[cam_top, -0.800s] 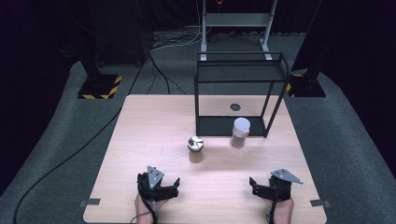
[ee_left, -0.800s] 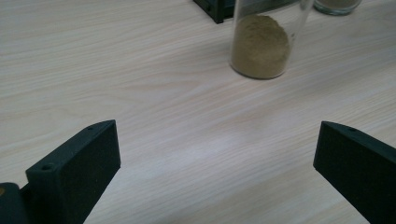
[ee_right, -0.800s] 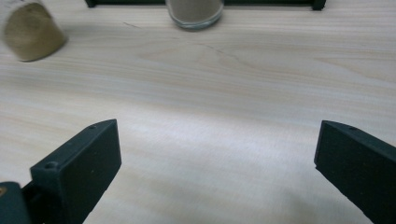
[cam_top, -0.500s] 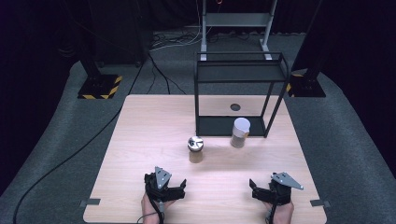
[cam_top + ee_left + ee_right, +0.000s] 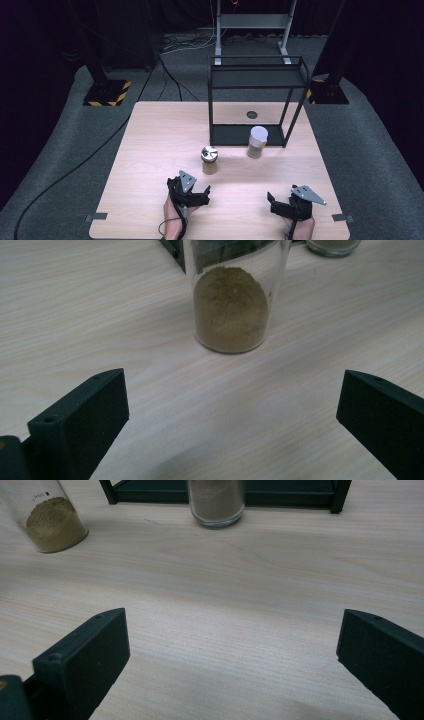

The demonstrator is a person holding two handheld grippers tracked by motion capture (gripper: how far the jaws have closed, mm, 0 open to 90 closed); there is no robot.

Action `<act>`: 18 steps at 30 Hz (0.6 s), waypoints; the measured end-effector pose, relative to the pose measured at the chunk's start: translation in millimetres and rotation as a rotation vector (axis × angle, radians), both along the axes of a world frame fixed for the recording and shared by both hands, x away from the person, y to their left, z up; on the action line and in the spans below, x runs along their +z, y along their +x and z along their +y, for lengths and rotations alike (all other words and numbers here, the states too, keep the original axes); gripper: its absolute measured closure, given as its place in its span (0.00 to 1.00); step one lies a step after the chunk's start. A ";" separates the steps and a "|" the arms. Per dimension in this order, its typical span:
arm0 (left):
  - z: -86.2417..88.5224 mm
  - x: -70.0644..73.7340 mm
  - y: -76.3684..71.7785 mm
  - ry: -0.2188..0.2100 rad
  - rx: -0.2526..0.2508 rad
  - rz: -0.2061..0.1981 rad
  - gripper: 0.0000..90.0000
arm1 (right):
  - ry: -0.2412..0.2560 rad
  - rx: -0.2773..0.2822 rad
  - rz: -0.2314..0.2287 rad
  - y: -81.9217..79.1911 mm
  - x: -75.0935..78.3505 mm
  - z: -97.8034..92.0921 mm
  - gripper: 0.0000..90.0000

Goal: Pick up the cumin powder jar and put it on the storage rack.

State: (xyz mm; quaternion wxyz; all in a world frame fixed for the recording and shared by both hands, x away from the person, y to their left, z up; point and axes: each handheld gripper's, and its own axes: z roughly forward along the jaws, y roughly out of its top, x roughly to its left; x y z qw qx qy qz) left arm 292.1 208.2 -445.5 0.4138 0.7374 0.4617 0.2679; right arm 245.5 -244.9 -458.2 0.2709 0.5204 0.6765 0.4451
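Two jars stand upright on the table [image 5: 150,150]: the silver-lidded jar [image 5: 209,159] near the middle and the white-lidded jar [image 5: 257,141] farther right, just in front of the black rack [image 5: 257,95]. The left gripper [image 5: 192,196] sits near the front edge, jaws spread wide and empty, with the silver-lidded jar straight ahead and slightly right of it. The right gripper [image 5: 285,205], jaws also wide apart, is well off from either jar, so the left looks better placed to reach.

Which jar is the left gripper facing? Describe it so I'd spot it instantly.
Start at the black wire shelf on the wooden table. Two jars stand before it; take the silver-lidded jar, nearer the left gripper. The white-lidded jar stands closer to the shelf.
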 end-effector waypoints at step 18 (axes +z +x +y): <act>-10.8 0.3 48.0 -0.053 0.002 0.001 0.00 | -0.008 0.001 -0.011 -2.0 -0.7 1.3 0.00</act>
